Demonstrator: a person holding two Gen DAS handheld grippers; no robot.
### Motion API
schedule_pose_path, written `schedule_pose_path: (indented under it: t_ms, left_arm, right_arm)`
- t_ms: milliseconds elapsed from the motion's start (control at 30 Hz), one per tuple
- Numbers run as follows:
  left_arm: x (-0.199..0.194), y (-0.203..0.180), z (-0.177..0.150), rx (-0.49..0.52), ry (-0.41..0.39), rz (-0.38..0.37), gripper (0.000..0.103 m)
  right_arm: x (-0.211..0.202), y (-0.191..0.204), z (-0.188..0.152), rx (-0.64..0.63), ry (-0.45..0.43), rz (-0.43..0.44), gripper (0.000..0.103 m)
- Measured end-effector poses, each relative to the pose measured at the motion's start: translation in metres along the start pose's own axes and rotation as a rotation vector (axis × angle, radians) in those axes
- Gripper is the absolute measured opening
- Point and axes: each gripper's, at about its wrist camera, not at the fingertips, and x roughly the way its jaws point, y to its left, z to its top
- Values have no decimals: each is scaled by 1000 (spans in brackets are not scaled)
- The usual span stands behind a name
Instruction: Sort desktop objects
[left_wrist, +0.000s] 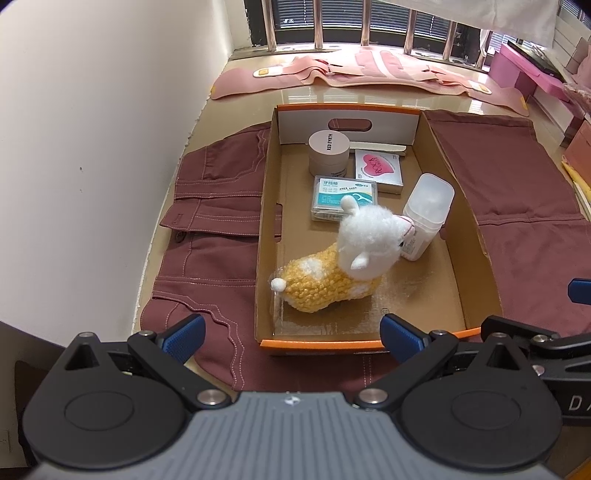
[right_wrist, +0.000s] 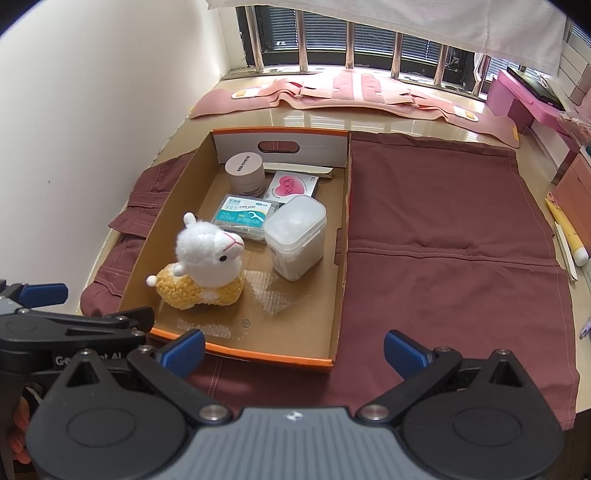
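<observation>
An open cardboard box with an orange rim sits on a maroon cloth. Inside it stand a white-and-yellow plush alpaca, a clear plastic container with a lid, a floss pick box, a round beige jar and a small box with a pink heart. My left gripper hangs open in front of the box's near rim, empty. My right gripper is open too, over the near rim and cloth, holding nothing.
The maroon cloth covers the tabletop right of the box. Pink fabric pieces lie along the window sill. A white wall closes the left side. Pink boxes and a yellow tube lie at the right edge.
</observation>
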Motion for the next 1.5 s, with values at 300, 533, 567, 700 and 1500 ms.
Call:
schedule_pose_path:
  t_ms: [300,533,567,700,1500]
  left_arm:
    - [0,1,0,-2,-1,0,103]
    - [-1,1,0,-3,-1,2,103]
    - [-1,1,0,-3,-2,2,103]
    - [-1,1,0,-3,-2,2,103]
    - [-1,0,-1,6,8,0,103]
  right_arm:
    - [1,1,1,-3,0,1,103]
    - [0,2,2,-7,-2,0,103]
    - [0,2,2,-7,-1,-1,103]
    - [0,2,2,-6,0,-1,103]
    - [0,3,1,-10,0,0,103]
